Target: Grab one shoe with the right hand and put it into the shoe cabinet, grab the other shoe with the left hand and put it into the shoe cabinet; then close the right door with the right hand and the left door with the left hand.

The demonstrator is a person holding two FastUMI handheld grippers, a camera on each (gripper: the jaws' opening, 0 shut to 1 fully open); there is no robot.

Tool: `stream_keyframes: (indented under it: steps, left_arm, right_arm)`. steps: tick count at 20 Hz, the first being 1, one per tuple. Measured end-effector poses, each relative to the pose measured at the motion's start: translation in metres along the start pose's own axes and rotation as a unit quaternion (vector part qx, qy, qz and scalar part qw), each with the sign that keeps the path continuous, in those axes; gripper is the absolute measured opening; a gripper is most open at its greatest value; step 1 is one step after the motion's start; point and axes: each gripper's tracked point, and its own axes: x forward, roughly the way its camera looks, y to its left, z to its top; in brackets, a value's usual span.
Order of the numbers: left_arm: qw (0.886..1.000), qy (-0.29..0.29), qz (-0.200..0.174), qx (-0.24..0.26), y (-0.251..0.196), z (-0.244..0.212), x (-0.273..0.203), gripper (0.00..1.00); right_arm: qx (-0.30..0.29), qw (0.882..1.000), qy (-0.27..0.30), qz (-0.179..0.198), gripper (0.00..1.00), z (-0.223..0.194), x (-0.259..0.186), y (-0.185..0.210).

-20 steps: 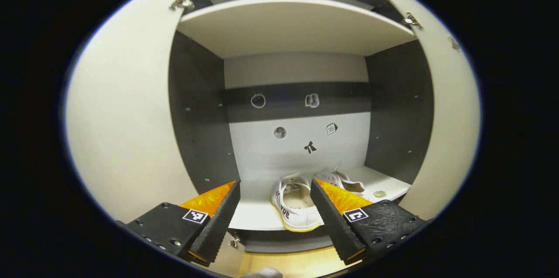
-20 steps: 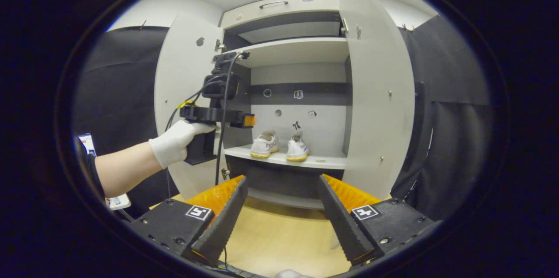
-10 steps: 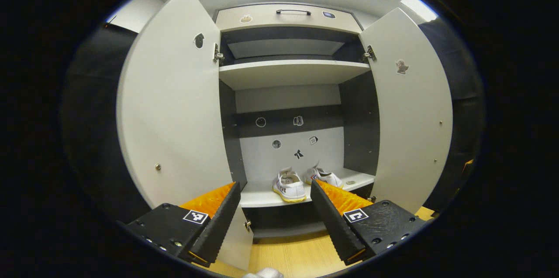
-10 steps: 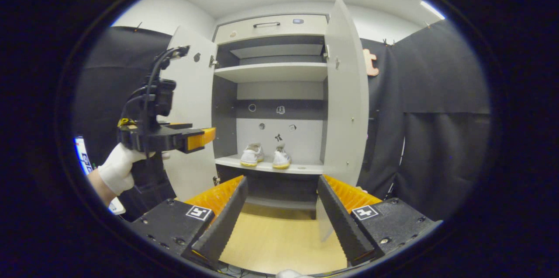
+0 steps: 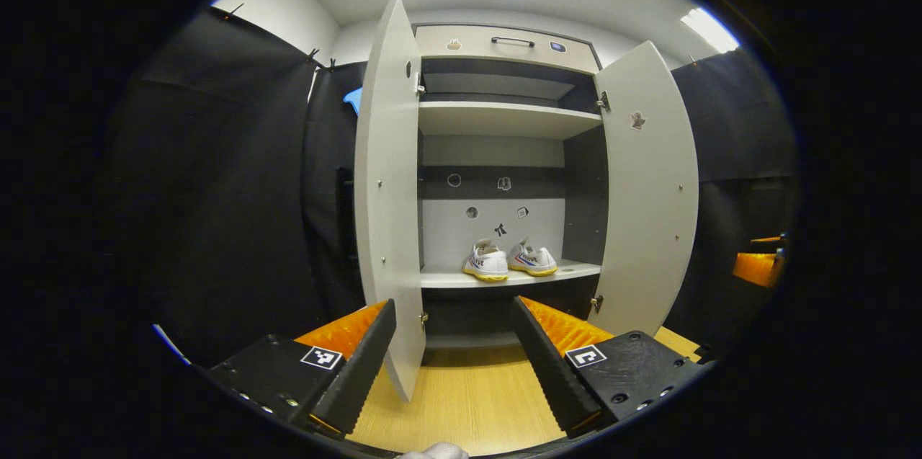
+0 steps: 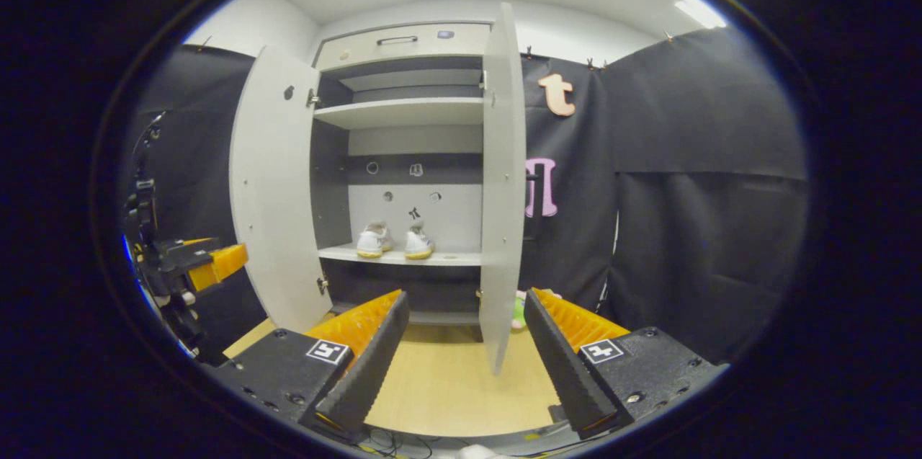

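Two white shoes with yellow soles [image 5: 485,264] [image 5: 534,261] stand side by side on the lower shelf of the shoe cabinet [image 5: 504,274]; in the right gripper view the shoes [image 6: 374,241] [image 6: 418,243] sit on that shelf too. Both doors hang open: the left door [image 5: 389,185] and the right door [image 5: 648,192], seen also as left door [image 6: 270,185] and right door [image 6: 500,178]. My left gripper [image 5: 454,333] is open and empty, well back from the cabinet. My right gripper [image 6: 467,326] is open and empty too. The left gripper [image 6: 209,264] also appears at the far left edge.
A wooden floor [image 6: 446,380] lies between the grippers and the cabinet. Black cloth walls [image 6: 706,214] flank the cabinet on both sides. An upper shelf [image 5: 504,117] and a top drawer with a handle [image 5: 513,41] sit above. A small green and pink object [image 6: 520,309] lies behind the right door.
Both grippers have pulled back from the cabinet, so it looks smaller. The left gripper left the shelf area and moved off to the left. Both shoes stay on the shelf.
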Motion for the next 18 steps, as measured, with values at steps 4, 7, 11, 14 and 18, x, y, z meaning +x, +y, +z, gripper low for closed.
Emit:
stream_keyframes:
  steps: [4,7,11,14,18]
  left_arm:
    - [1.000,0.010,0.015,-0.001,-0.001,-0.015,-0.018,0.96]
    - [1.000,0.008,0.021,-0.014,-0.014,-0.013,-0.019,0.95]
    - [0.999,-0.002,0.027,-0.025,-0.035,-0.005,-0.013,0.95]
    - [0.999,-0.006,0.035,-0.017,-0.049,-0.002,-0.012,0.96]
    - [0.998,-0.008,0.051,-0.021,-0.067,-0.001,-0.013,0.95]
  right_arm:
    - [-0.001,1.000,0.008,-0.013,0.99,-0.002,0.016,-0.032]
    - [-0.005,1.000,0.002,-0.008,1.00,0.012,0.040,-0.053]
    - [-0.013,0.999,-0.016,-0.026,1.00,0.040,0.085,-0.101]
    - [-0.019,0.998,-0.027,-0.045,1.00,0.061,0.123,-0.140]
    - [-0.017,0.999,-0.035,-0.036,0.99,0.079,0.164,-0.157]
